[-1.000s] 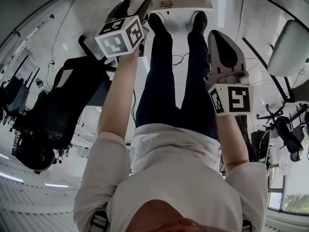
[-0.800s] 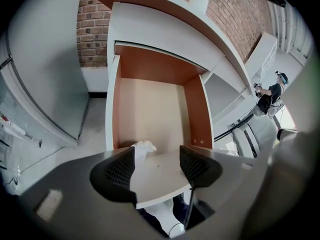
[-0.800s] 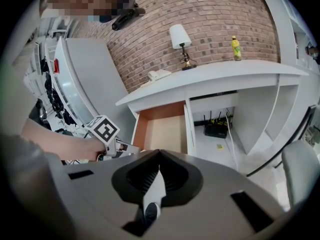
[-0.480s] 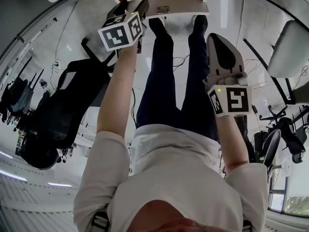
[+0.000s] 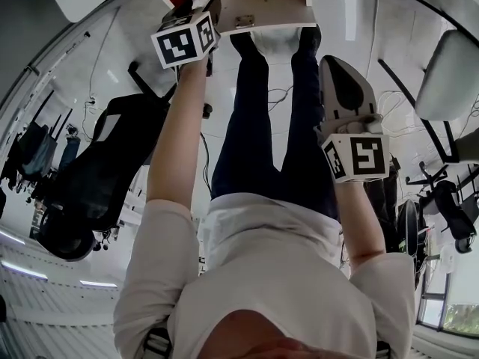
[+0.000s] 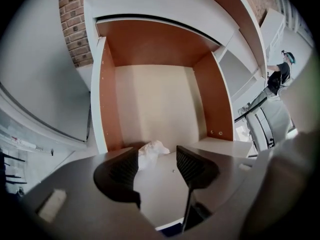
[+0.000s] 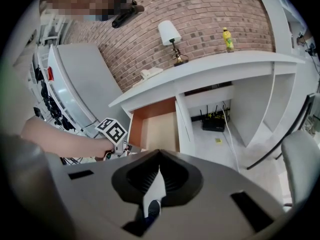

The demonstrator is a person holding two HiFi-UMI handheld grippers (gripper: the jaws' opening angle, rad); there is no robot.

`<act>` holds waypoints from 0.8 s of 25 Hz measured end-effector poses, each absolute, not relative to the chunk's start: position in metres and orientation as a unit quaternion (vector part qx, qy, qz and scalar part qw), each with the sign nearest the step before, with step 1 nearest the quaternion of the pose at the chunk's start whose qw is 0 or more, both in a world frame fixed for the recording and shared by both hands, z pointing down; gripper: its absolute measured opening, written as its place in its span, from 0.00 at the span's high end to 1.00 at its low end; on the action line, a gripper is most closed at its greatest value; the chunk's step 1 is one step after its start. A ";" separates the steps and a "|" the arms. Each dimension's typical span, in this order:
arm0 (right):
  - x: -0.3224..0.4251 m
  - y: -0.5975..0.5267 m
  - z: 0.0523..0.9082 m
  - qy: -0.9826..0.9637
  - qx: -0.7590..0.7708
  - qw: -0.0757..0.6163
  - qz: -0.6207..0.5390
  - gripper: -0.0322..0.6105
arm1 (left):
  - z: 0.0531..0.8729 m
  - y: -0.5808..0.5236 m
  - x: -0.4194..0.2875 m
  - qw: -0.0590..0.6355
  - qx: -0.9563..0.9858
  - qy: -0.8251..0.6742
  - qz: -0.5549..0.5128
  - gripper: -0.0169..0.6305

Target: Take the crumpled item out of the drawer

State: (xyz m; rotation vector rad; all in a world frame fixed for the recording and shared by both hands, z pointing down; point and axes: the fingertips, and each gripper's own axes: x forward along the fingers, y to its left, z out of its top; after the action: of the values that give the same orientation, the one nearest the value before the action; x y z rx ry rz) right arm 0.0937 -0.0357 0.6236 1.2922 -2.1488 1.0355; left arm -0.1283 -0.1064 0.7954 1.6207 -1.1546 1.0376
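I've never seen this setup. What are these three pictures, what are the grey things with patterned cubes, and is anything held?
No robot here: a person holds a hand-held gripper, a two-jaw clamp with a marker cube, in each hand. The head view looks down from the person's head over arms and legs. The other two cameras ride on the grippers. The left hand-held gripper points down into the open drawer; its jaws stand apart, have just been closing a little, and the crumpled white item on the drawer floor lies between their tips, not yet pinched. The right hand-held gripper is shut and empty, held back from the white desk.
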 end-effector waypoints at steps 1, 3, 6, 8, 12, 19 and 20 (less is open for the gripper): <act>0.095 -0.036 0.624 -0.773 0.466 0.212 0.374 0.94 | 0.798 -0.107 -0.129 0.430 0.649 -0.462 0.424 0.59; 0.097 -0.037 0.624 -0.771 0.468 0.210 0.377 0.94 | 0.803 -0.108 -0.130 0.425 0.645 -0.457 0.440 0.59; 0.100 -0.037 0.624 -0.770 0.468 0.210 0.380 0.94 | 0.810 -0.105 -0.132 0.431 0.636 -0.446 0.458 0.59; 0.102 -0.036 0.623 -0.769 0.468 0.210 0.381 0.94 | 0.812 -0.103 -0.132 0.436 0.631 -0.443 0.465 0.59; 0.104 -0.040 0.627 -0.766 0.467 0.205 0.391 0.94 | 0.821 -0.105 -0.129 0.435 0.624 -0.439 0.477 0.60; 0.106 -0.046 0.628 -0.766 0.465 0.198 0.397 0.94 | 0.830 -0.110 -0.134 0.405 0.623 -0.434 0.510 0.86; 0.107 -0.047 0.630 -0.765 0.465 0.199 0.398 0.94 | 0.832 -0.110 -0.134 0.402 0.624 -0.431 0.514 0.92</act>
State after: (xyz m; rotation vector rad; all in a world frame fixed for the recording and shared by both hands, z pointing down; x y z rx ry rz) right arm 0.1065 -0.0468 0.6296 1.3013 -2.1411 1.1129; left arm -0.1343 -0.1101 0.8323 1.5767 -1.0896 1.2987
